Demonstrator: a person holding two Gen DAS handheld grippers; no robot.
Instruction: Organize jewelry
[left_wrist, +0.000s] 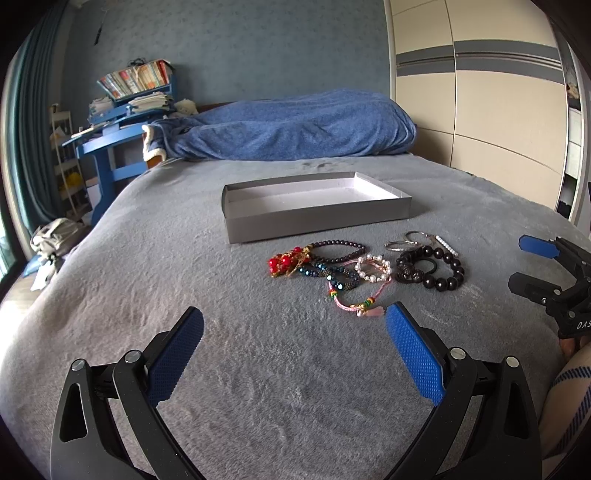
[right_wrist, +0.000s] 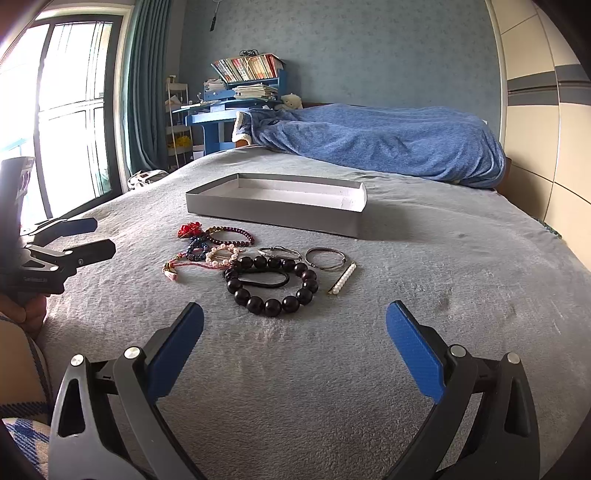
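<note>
**Inspector:** Position of the items?

**Assistant:** The jewelry lies in a loose cluster on the grey blanket (left_wrist: 184, 280), just near of the open grey box (left_wrist: 317, 216), which holds nothing visible. At the left of the cluster is the red bead piece (left_wrist: 283, 261), tangled with the purple bead bracelet (left_wrist: 341, 248) and the pink cord bracelet (left_wrist: 354, 299). The pearl bracelet (left_wrist: 373, 268) sits mid-cluster. At the right are the large black bead bracelet (right_wrist: 273, 284), with a black hair tie (right_wrist: 266, 278) inside its loop, and beyond it the thin metal bangles (right_wrist: 325, 258) and the pearl bar clip (right_wrist: 344, 279).

**Inspector:** Grippers?

**Assistant:** The left gripper (left_wrist: 294, 325) and the right gripper (right_wrist: 294, 319) both stand spread wide, empty, above the blanket near of the cluster.

**Inspector:** Handling?

**Assistant:** In my judgement all pieces are light. The bead strands are limp and would sag, so pinch across the strand, not a single round bead, which may slip. The bangles are stiff and thin and lie flat in the pile; take them at the rim. The left tangle may lift together.

**Inspector:** Markings?

**Assistant:** "DAS" shows on the right gripper's body in the left view, cut off. Other print is unreadable.
</note>
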